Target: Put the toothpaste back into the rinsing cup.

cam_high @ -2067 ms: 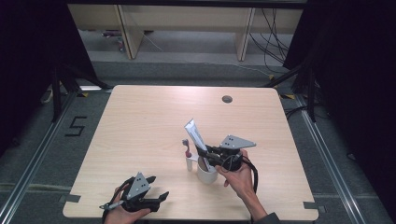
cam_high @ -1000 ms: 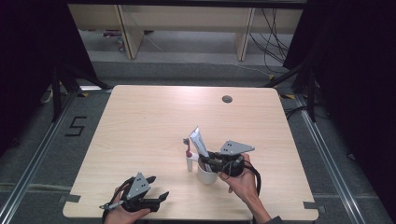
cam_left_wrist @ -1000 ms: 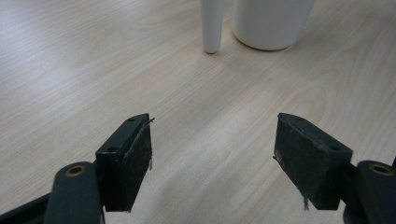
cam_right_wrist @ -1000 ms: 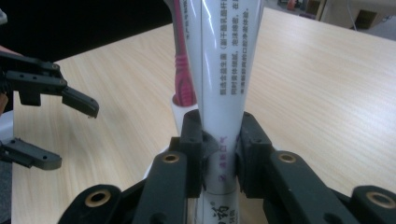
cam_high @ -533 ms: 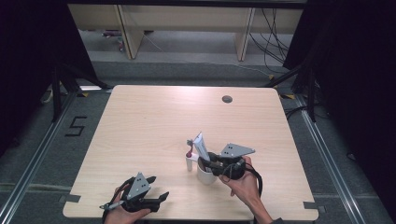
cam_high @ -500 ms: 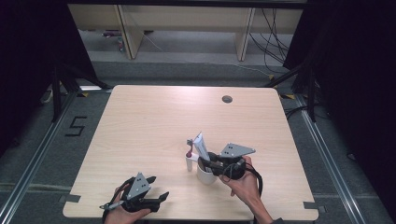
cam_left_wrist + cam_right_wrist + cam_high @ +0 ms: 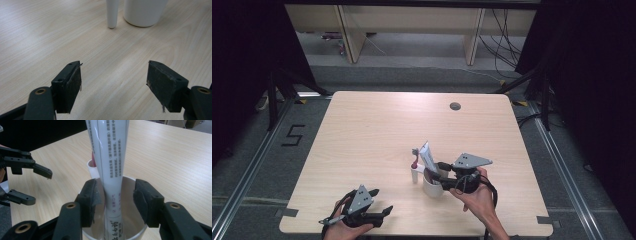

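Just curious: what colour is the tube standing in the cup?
White, with dark printed text along it; the tube shows best in the right gripper view, standing in the white cup.

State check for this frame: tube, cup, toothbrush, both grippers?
white tube: upright in the cup, leaning slightly, between the right gripper's jaws, gaps both sides.
white cup: upright on the table.
toothbrush: upright beside the cup.
right gripper: open, over the cup.
left gripper: open, empty.
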Action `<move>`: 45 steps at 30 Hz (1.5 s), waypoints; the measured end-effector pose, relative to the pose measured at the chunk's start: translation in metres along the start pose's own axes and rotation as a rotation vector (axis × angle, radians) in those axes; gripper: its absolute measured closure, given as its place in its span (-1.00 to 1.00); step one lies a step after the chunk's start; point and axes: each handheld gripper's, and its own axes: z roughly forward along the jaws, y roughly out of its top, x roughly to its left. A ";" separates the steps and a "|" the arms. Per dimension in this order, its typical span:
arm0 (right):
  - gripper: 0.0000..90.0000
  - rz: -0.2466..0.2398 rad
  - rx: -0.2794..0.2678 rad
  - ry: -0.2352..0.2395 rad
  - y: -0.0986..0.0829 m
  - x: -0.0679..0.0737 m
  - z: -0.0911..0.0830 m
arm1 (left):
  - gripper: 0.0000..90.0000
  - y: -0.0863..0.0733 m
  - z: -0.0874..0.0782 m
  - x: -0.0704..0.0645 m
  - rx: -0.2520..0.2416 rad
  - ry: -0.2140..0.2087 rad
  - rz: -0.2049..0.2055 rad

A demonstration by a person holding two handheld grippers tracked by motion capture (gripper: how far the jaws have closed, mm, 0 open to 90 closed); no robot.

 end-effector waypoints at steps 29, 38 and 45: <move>-0.18 0.085 -0.048 -0.099 -0.007 -0.025 -0.038 | -0.39 0.000 0.000 0.001 0.003 -0.003 0.004; -0.25 0.120 -0.035 -0.128 -0.015 -0.032 -0.050 | -0.40 0.000 0.000 0.001 0.002 0.003 0.002; -0.29 0.124 -0.032 -0.150 -0.019 -0.036 -0.057 | -0.43 0.000 0.000 0.000 -0.001 0.002 -0.011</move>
